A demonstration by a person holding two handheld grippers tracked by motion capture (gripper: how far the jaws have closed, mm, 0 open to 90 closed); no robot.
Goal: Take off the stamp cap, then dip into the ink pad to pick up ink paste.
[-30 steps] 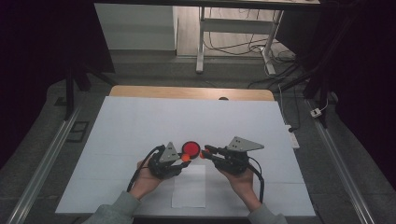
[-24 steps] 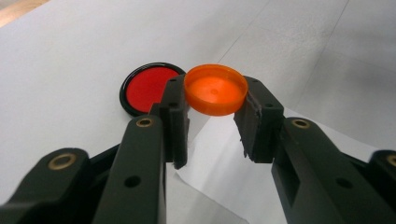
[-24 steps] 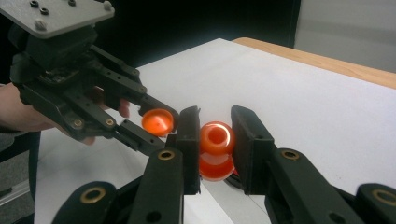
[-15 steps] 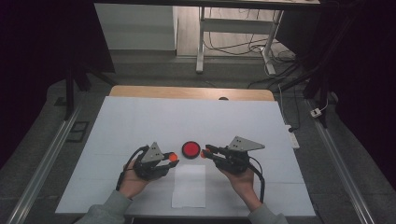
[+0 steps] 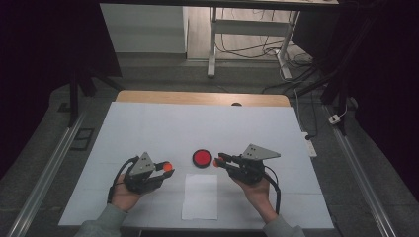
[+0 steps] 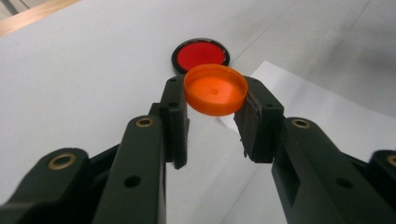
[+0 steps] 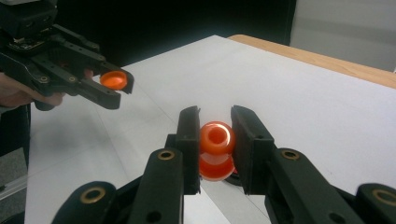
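Orange cap [image 6: 215, 89] in left tool [image 5: 165, 168], red disc [image 5: 202, 158] and paper sheet [image 5: 200, 196] nearby

The table [image 5: 148, 118] is covered by a white sheet [image 5: 207, 128], with a strip of bare wood [image 5: 197, 98] showing along its far edge. A smaller sheet of paper [image 5: 200, 196] lies on it at the near side. Beyond the far edge the floor [image 5: 163, 74] is grey — a white panel [image 5: 143, 27] stands on it at the left, and the white legs of a desk [image 5: 213, 44] rise at the middle. Loose cables [image 5: 247, 49] trail under that desk. Metal rails [image 5: 49, 168] run along both sides of the table. A white plug [image 5: 336, 119] lies on the floor at the right. The room's edges are dark — light falls mostly on the white sheet.
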